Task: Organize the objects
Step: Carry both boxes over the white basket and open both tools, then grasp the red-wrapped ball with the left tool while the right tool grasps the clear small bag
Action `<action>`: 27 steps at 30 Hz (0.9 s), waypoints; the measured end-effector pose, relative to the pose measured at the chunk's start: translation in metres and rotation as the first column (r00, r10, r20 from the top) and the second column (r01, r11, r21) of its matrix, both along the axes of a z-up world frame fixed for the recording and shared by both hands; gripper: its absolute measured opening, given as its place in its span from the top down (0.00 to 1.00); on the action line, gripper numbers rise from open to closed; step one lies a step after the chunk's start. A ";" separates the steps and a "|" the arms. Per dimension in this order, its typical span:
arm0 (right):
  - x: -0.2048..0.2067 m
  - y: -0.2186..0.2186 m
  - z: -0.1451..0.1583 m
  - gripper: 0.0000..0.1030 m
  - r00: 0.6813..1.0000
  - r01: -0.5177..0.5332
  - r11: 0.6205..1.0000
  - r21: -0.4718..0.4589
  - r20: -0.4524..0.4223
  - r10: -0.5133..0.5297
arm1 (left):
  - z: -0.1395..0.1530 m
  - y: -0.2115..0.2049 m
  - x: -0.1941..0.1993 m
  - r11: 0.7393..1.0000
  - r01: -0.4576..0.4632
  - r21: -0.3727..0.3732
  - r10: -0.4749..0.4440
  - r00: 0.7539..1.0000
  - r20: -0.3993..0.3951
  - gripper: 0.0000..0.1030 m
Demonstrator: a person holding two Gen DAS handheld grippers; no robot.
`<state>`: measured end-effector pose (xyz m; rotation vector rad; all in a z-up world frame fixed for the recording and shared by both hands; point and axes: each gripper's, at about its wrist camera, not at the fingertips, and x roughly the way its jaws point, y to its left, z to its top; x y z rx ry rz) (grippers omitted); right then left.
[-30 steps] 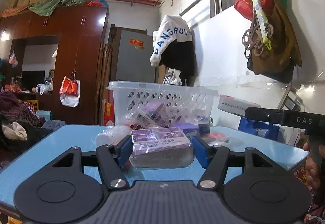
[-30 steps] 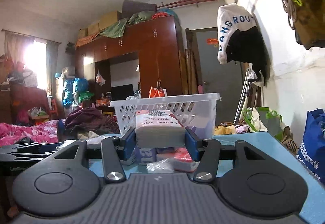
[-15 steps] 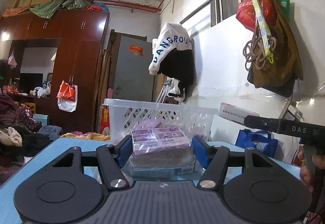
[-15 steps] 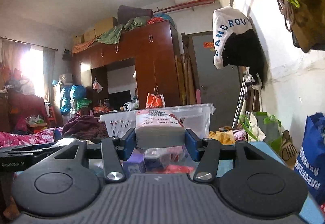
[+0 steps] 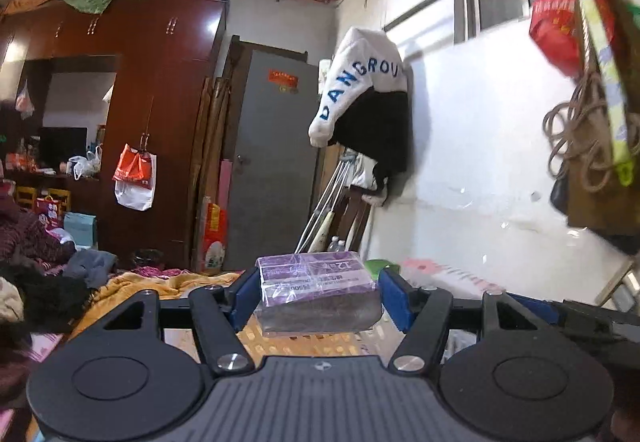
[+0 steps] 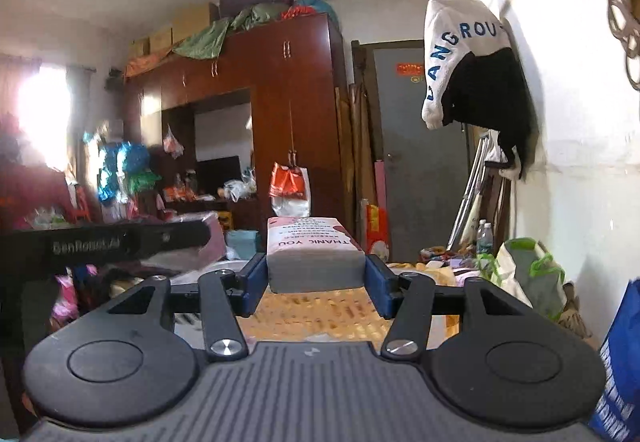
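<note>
Purple-wrapped packet (image 5: 316,282) caught flat and crosswise between the blue pads (image 5: 244,298) of the left gripper (image 5: 318,298), aloft in the left wrist view above the pale lattice of a basket (image 5: 312,338), with wardrobe, grey door and a hanging white top beyond. Jaws about half open and just now easing wider, yet showing the packet between them with both pads seemingly against its short ends. Judged light and slightly yielding under glossy film, so likely slippery; best taken by the two short ends, low on the firmer grey base, not on the loose wrap. Over to the right wrist view: grey block printed THANK YOU (image 6: 316,258) lodged the same way in the right gripper (image 6: 316,282), level, clear of the blurred basket lattice (image 6: 320,314) underneath. Jaws here a little under half open and likewise just widening, block between them, pads (image 6: 378,290) apparently touching its sides. Looks squarer and stiffer than the purple packet, matte, probably easier to keep hold of; flat side faces the obvious place to pinch. Judged to be the drop-off step, both items poised over the basket; a tumble onto an edge or outside the rim the likely hazard if let go too high.
</note>
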<state>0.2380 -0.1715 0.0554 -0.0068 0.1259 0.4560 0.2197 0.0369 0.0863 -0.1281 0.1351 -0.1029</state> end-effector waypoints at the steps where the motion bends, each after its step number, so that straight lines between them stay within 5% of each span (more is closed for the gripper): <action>1: 0.001 0.002 -0.003 0.23 1.000 0.024 0.999 -0.023 -0.012 -0.025 | -0.002 -0.001 0.005 1.000 0.002 0.014 -0.001 1.000 -0.020 0.09; 2: -0.004 0.000 -0.006 0.11 0.999 0.030 0.999 -0.029 -0.019 -0.031 | -0.004 -0.002 0.008 1.000 0.000 0.030 0.001 0.999 -0.043 0.04; 5: -0.036 -0.022 -0.015 0.00 1.000 0.005 0.999 0.044 0.016 -0.005 | -0.015 0.004 -0.009 0.998 -0.022 0.053 0.024 0.999 -0.033 0.04; 15: -0.135 -0.050 -0.103 0.00 0.992 -0.052 0.991 0.125 -0.108 0.065 | -0.080 0.025 -0.146 0.998 -0.060 0.009 0.060 0.996 0.060 0.04; 21: -0.130 -0.022 -0.107 0.01 0.990 -0.064 0.998 0.017 -0.128 0.065 | -0.114 0.027 -0.167 0.994 -0.097 0.054 0.098 0.995 -0.018 0.09; 27: -0.123 -0.012 -0.106 0.14 0.982 -0.040 0.999 -0.025 -0.184 0.035 | -0.127 0.030 -0.153 0.996 -0.071 0.053 0.076 0.992 -0.097 0.16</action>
